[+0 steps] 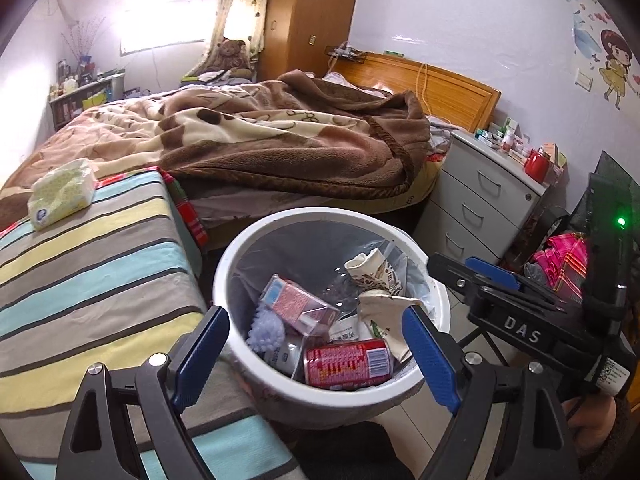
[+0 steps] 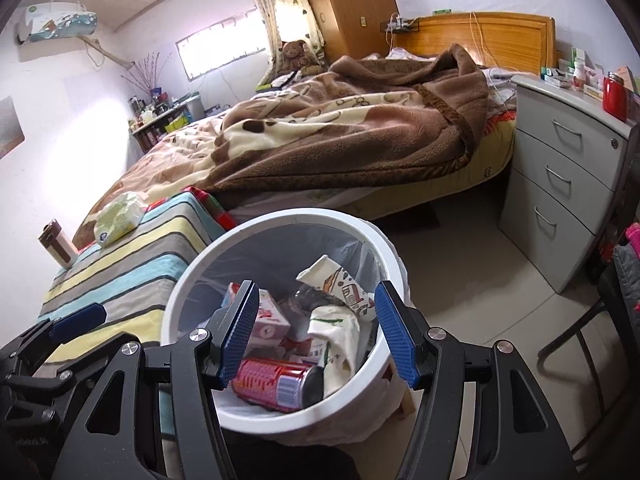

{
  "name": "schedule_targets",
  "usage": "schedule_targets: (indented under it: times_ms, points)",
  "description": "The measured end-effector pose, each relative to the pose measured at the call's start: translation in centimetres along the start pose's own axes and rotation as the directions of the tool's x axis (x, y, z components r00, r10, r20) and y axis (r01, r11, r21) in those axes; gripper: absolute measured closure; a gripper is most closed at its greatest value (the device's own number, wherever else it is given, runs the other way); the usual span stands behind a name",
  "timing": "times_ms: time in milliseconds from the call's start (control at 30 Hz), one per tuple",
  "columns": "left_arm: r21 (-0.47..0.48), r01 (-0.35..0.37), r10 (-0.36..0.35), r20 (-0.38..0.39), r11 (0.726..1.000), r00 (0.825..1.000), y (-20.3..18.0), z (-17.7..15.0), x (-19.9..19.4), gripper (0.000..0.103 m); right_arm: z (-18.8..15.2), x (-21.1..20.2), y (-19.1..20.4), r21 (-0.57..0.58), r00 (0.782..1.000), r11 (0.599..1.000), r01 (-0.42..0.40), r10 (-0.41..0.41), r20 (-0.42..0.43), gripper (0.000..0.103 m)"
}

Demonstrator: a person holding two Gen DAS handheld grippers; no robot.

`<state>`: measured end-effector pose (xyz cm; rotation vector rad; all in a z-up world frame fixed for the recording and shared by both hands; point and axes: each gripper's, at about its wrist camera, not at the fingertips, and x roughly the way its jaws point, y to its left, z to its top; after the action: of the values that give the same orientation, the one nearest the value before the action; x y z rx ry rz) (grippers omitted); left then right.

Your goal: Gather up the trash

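Below both grippers: the white bin [image 1: 240,248] is sitting at lower centre of each view, its mouth facing up at the jaws.
Bed: the bed [image 1: 248,136] is filling the upper middle of the left view under a rumpled brown blanket [image 1: 320,136], well apart from the bin.
Striped cover: a striped cloth surface [image 1: 80,280] is running down the left of both views, touching or just beside the bin's left rim.
Drawers: a grey drawer chest [image 2: 560,184] is standing at the right of the right view, clear of any path.
Left gripper: the left gripper [image 1: 316,356] is hanging with jaws spread wide and nothing between the pads.
Right gripper: the right gripper [image 2: 316,332] is hanging likewise, jaws apart and empty, showing at the right edge of the left view.
Collected trash: a red can [image 1: 348,362] is lying on its side, long axis across the frame, with a pink carton [image 1: 292,300] and crumpled paper cups [image 1: 376,268].
Remaining pickups: a tissue pack [image 1: 60,194] at the left view's left edge and a brown cup [image 2: 56,246] at the right view's left edge are resting on the striped cover; probably next.
Nearer hand: the left one, I judge.
Obstruction: nothing is blocking the way leftward except the bin rim.
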<state>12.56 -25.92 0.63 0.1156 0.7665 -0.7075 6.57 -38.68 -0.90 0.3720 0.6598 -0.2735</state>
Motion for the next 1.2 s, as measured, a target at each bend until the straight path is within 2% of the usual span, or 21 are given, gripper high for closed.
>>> schedule_targets:
  times_ms: [433,567,767,867,967,1200]
  points:
    - [-0.03,-0.11,0.112,0.09,0.993,0.99,1.0,-3.1,-5.5,0.015,-2.6,-3.8,3.1,-0.051,0.993,0.997,-0.05,0.056,0.105,0.041]
    - [-0.04,-0.177,0.18,0.114,0.983,0.977,1.5,-4.5,-7.1,0.015,-3.5,-4.3,3.9,-0.068,0.991,0.996,-0.049,0.057,0.125,0.041]
    - [-0.067,-0.231,0.238,0.134,0.971,0.962,2.7,-6.2,-9.0,0.015,-4.7,-5.1,5.5,-0.139,0.982,0.989,-0.048,0.072,0.172,0.036]
    - [-0.071,-0.286,0.293,0.133,0.956,0.947,3.1,-7.1,-9.6,0.015,-5.2,-5.4,6.3,-0.165,0.979,0.986,-0.031,0.063,0.193,0.035]
    - [-0.081,-0.3,0.308,0.127,0.95,0.943,3.8,-8.1,-10.1,0.015,-5.6,-5.4,6.6,-0.173,0.978,0.983,-0.064,0.096,0.184,0.035]
    - [-0.122,-0.325,0.338,0.109,0.938,0.935,5.2,-9.6,-10.6,0.015,-6.3,-5.0,7.1,-0.186,0.981,0.979,-0.077,0.108,0.16,0.035]
